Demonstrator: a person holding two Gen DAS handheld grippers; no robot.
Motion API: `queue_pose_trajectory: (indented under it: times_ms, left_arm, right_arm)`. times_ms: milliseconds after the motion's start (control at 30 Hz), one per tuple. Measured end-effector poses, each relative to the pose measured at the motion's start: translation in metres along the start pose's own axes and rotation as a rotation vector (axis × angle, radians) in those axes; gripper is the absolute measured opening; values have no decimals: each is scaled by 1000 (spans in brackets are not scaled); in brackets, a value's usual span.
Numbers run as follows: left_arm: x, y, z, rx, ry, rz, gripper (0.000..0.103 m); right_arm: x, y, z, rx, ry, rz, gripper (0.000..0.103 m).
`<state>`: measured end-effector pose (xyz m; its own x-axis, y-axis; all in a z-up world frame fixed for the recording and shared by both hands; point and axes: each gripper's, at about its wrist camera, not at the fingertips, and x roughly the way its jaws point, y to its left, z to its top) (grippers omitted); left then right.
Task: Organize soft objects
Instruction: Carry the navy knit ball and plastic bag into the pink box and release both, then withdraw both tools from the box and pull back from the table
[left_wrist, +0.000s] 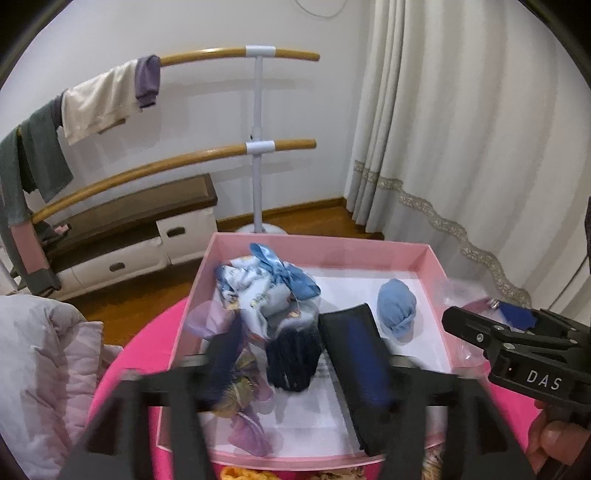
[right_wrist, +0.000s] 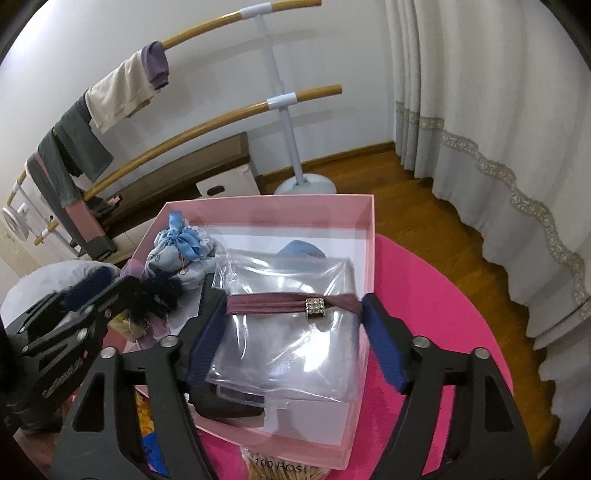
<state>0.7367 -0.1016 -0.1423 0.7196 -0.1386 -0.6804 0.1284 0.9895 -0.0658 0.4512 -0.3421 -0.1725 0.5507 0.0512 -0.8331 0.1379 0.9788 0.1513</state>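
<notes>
A pink box (left_wrist: 317, 243) on a round pink table holds a pale blue cloth bundle with a bow (left_wrist: 273, 288), a light blue rolled ball (left_wrist: 397, 314), a purple patterned scrunchie (left_wrist: 243, 402) and a dark navy fuzzy piece (left_wrist: 291, 362). My left gripper (left_wrist: 291, 354) hangs open over the navy piece, its fingers blurred on either side. In the right wrist view a clear plastic bag (right_wrist: 295, 350) with a maroon band (right_wrist: 266, 304) lies over the box's right wall (right_wrist: 369, 236), between the spread fingers of my right gripper (right_wrist: 295, 350), which is open.
A two-bar wooden rack (left_wrist: 258, 147) draped with clothes stands behind the table, with a low cabinet (left_wrist: 147, 236) and a long curtain (left_wrist: 461, 147). Pale quilted fabric (left_wrist: 44, 369) lies at the left. A pack of cotton swabs (right_wrist: 277, 469) sits in front of the box.
</notes>
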Motion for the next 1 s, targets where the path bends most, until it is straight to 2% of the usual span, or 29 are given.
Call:
queue_pose_trajectory:
  times_ms: [33,67,100,133,233,467,533,567,1000]
  left_arm:
    - [-4,0,1,6,-25,13,87]
    - [-12,-2,-5,12,-45,22,94]
    - [-15,-3,-5,16,-57,28,97]
    - [-19,-3,-5,19,-71,31,100]
    - [-30,-2,-2,22,-111,44,103]
    - [-68,4,-16,9,-176,66,103]
    - [-90,8,-36,12,-188,69,103]
    - [-110,2,-58,16,-196,74,103]
    - [-231,3,-137,-21,-262,87,103]
  right_arm:
    - [-2,0,0,4,-4,4,78]
    - [-3,0,-1,6,-5,9,87]
    - [-4,1,-1,6,-7,8,92]
    - [-5,2,-1,4,-11,3,103]
    - [-15,3,-2,15,-31,-9,103]
    - [-55,9,-7,36,-110,-24,103]
    - [-72,15,-11,28,-136,-33,103]
    - [-80,17,-13,23,-149,-33,103]
    - [-188,46,-67,-5,-309,-23,103]
